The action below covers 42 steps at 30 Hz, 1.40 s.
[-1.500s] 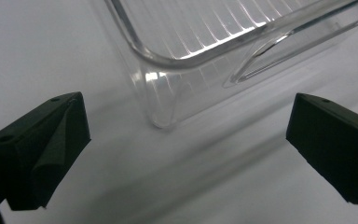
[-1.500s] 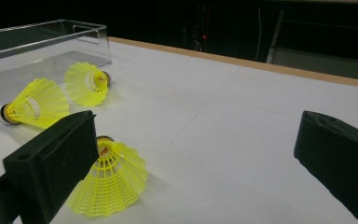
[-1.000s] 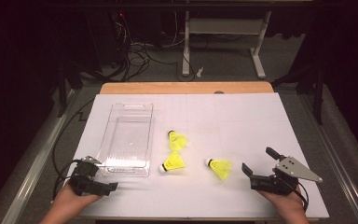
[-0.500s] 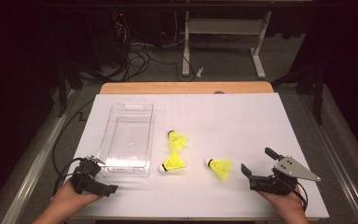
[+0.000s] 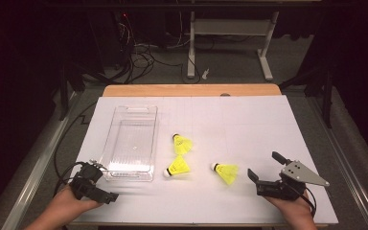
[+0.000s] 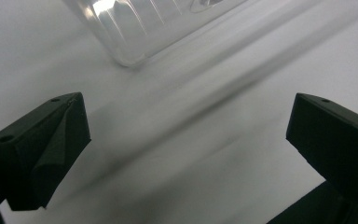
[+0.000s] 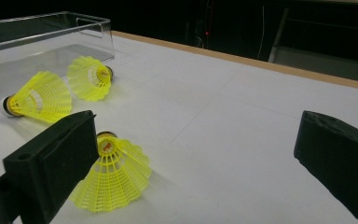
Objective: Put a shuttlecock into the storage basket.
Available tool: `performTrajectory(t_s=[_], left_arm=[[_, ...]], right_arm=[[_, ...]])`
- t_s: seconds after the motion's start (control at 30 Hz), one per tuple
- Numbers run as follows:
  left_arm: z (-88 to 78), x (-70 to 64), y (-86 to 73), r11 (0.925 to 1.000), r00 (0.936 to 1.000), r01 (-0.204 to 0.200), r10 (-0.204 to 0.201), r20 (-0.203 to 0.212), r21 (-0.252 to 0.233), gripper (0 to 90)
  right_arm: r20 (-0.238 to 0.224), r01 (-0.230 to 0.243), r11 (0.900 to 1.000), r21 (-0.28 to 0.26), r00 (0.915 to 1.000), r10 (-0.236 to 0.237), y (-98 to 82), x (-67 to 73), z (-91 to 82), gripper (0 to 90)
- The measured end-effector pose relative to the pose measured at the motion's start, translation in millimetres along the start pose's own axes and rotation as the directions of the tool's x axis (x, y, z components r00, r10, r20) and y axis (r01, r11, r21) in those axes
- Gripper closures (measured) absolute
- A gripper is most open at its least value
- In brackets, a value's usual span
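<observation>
Three yellow plastic shuttlecocks lie on their sides on the white table, and the nearest shuttlecock sits just at ten o'clock of the right gripper, whose black jaws stand wide apart and hold nothing. Its cork faces nine o'clock in the high view and its skirt flares toward three o'clock, so its long axis runs nearly across the table, skirt end toward the jaws. In the right gripper view that same shuttlecock rests just beside the left-hand jaw, cork pointing away from the camera and open skirt toward it, off to the left of the gap and not between the jaws. The middle shuttlecock lies at nine o'clock of the first, well apart from it, with the far shuttlecock just beyond at twelve o'clock. A clear plastic bin stands empty at nine o'clock of those two. The left gripper, jaws likewise spread and empty, rests near the bin's near corner, which shows at the top of the left gripper view as a rounded clear edge. Judged from this layout, the right hand is far the nearer for the first pick, and it would need to shift leftward to bring the skirt between its jaws.
</observation>
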<state>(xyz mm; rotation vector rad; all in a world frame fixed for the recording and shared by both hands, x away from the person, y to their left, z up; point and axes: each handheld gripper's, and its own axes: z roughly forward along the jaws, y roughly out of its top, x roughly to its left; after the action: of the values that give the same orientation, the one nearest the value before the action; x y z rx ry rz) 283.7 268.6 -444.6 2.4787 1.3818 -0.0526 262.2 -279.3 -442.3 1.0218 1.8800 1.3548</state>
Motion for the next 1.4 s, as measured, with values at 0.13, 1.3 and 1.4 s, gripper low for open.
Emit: performTrajectory(t_s=[0.13, 1.3, 1.4], left_arm=[[-0.5, -1.6, -0.2, 1.0000, 1.0000, 0.002, -0.002, 0.005, 0.005, 0.7], [-27.1, -20.8, 5.6, 0.9991, 0.9989, -0.038, 0.038, 0.029, 0.019, 0.7], [-31.1, -20.6, 7.2, 0.9991, 0.9989, -0.039, 0.039, 0.025, 0.018, 0.7]], right_arm=[[0.000, 0.001, 1.000, 0.004, 1.0000, -0.001, -0.6, 0.1, 0.7, 0.1], [-0.002, 0.011, 1.000, 0.026, 0.9999, -0.011, -1.5, 1.3, 3.0, 0.1], [0.001, 0.006, 1.000, 0.027, 1.0000, -0.006, -1.9, 0.7, 2.7, 0.1]])
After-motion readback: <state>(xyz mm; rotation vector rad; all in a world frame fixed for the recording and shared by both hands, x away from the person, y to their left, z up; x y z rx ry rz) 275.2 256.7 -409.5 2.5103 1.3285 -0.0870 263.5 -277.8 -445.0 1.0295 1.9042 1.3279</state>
